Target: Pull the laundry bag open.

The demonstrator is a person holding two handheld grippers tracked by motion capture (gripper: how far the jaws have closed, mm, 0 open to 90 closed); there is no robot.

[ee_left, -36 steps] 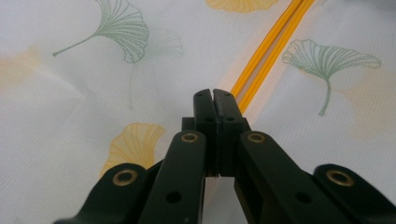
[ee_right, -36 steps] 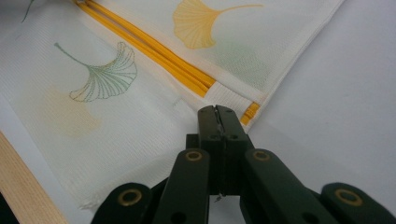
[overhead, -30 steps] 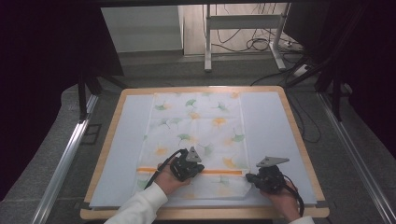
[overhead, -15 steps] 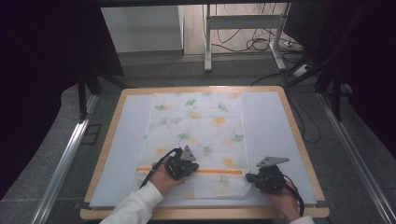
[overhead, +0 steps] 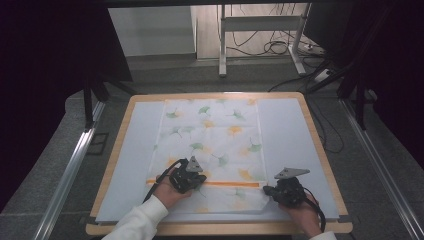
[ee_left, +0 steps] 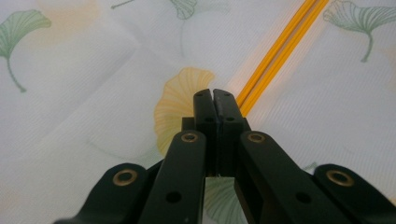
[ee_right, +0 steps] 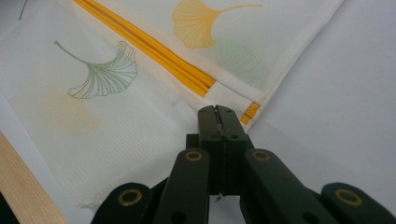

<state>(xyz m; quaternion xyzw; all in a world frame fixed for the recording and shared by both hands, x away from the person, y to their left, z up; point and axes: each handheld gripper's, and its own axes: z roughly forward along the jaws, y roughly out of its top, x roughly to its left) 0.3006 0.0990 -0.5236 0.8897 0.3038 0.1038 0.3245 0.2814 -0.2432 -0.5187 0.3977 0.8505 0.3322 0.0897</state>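
A white cloth point(overhead: 215, 135) printed with green and yellow ginkgo leaves lies flat on the pale mat point(overhead: 290, 135). An orange stripe point(overhead: 230, 184) crosses it near the front. My left gripper point(overhead: 200, 181) rests on the cloth at the stripe's left part, jaws shut, with nothing seen between them. In the left gripper view its tips point(ee_left: 214, 95) sit on a yellow leaf beside the stripe point(ee_left: 280, 42). My right gripper point(overhead: 266, 190) is shut at the cloth's right edge. The right gripper view shows its tips point(ee_right: 216, 112) touching the hem where the stripe point(ee_right: 149, 51) ends.
The mat lies on a wood-rimmed table point(overhead: 320, 150). Bare mat flanks the cloth on both sides. Metal rails point(overhead: 70, 170) run along the floor to the left and right, and a stand with cables point(overhead: 260, 30) stands beyond the table's far edge.
My left gripper has slid a little to the left along the orange stripe. The right gripper and the cloth have stayed put.
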